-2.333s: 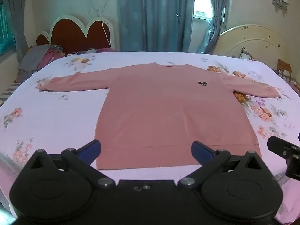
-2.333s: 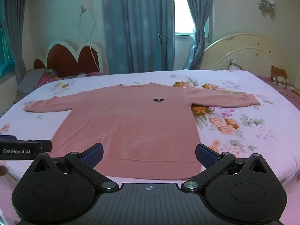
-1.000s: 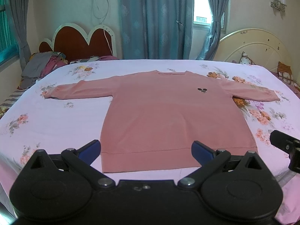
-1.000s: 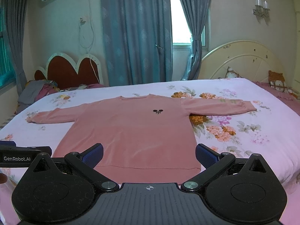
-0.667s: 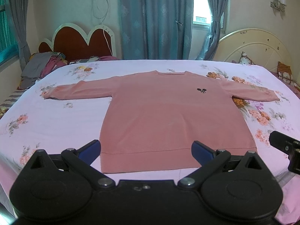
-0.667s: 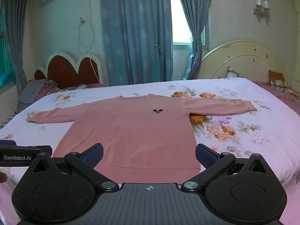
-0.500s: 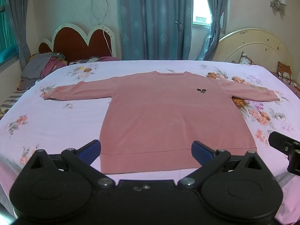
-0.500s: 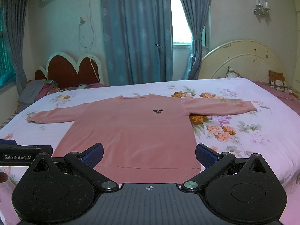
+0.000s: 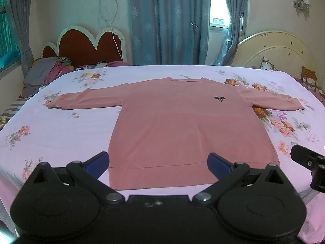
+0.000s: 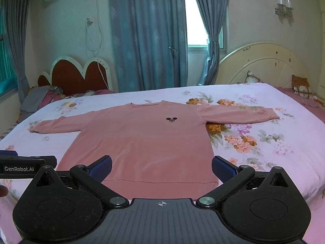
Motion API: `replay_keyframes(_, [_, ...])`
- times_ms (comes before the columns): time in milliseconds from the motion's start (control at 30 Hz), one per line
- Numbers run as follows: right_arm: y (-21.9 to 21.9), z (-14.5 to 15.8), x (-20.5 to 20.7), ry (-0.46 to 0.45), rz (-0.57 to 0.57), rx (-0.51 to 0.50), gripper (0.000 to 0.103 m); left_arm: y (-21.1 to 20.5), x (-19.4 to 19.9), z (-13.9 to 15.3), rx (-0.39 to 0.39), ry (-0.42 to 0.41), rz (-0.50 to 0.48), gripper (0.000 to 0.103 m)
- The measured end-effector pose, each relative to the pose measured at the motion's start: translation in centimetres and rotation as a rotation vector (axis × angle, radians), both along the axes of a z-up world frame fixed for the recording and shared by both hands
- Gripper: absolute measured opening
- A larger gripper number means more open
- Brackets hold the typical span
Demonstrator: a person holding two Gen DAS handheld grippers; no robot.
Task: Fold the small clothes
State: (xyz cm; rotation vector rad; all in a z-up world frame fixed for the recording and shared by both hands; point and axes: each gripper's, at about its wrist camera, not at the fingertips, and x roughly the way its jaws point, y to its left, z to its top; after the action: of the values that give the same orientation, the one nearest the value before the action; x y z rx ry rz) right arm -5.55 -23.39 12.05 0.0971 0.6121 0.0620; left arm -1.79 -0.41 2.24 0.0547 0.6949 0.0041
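Note:
A pink long-sleeved sweater lies flat and face up on the bed, sleeves spread to both sides, hem nearest me; it also shows in the right wrist view. A small black logo sits on its chest. My left gripper is open and empty, above the hem's left half. My right gripper is open and empty, above the hem's right part. Each gripper shows at the edge of the other's view.
The bed has a pale pink flowered sheet. A pile of grey and pink clothes lies at the far left by a red headboard. A cream headboard and cushions stand at the right. Blue curtains hang behind.
Both grippers have risen and pulled back a little since 2.3 s ago, so the sweater sits lower in view. In the last second almost nothing has moved.

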Motion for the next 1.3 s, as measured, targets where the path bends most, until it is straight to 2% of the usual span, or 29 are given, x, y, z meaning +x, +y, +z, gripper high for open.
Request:
replay_keyframes(767, [0.2, -0.5, 0.7, 0.016, -0.007, 0.009, 0.103, 0.5, 0.7, -0.3, -0.002, 0.004, 0.013, 0.103])
replay_keyframes(1300, [-0.2, -1.3, 3.2, 0.040, -0.038, -0.003, 0.103, 0.2, 3.8, -1.1, 0.011, 0.023, 0.009, 0.103])
